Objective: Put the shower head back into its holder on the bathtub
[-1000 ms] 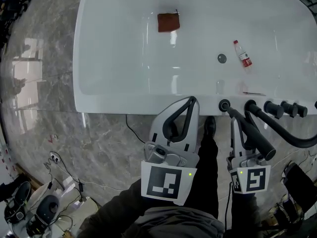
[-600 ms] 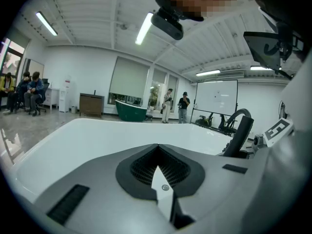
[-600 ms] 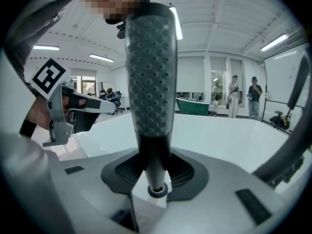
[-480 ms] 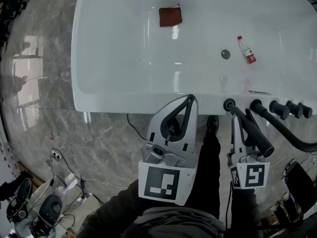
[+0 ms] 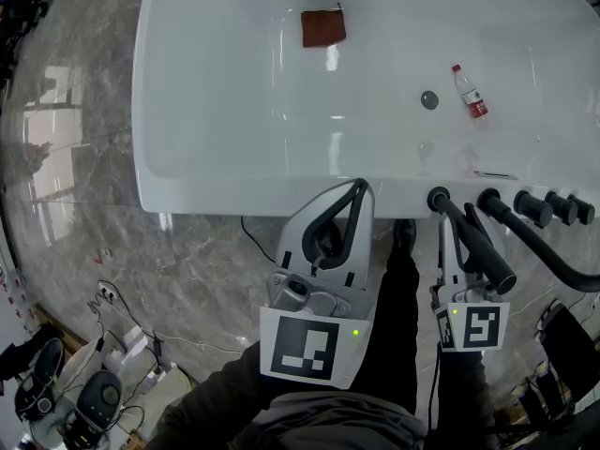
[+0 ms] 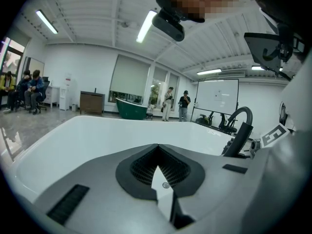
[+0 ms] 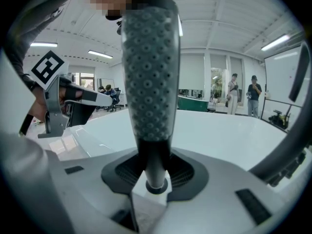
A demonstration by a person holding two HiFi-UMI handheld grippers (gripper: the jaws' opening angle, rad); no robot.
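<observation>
The black shower head (image 5: 485, 253) lies slanted over the rim of the white bathtub (image 5: 234, 193), its thin end at the round black holder (image 5: 437, 198). My right gripper (image 5: 450, 237) is shut on its handle. In the right gripper view the shower head (image 7: 148, 72) stands upright with its nubbed face toward me, its lower end in the holder ring (image 7: 162, 189) between the jaws of the right gripper (image 7: 155, 172). My left gripper (image 5: 360, 190) hangs just short of the tub rim, shut and holding nothing. In the left gripper view the left gripper (image 6: 158, 165) faces the tub (image 6: 97, 130).
A black spout (image 5: 489, 201) and knobs (image 5: 553, 206) line the rim right of the holder; the black hose (image 5: 562, 272) curves off right. In the tub lie a brown cloth (image 5: 322, 27), a plastic bottle (image 5: 470, 92) and the drain (image 5: 429, 99). Cables (image 5: 122, 326) lie on the marble floor.
My right gripper has sunk slightly with the shower head, bringing its thin end down at the holder. The left gripper has stayed where it was.
</observation>
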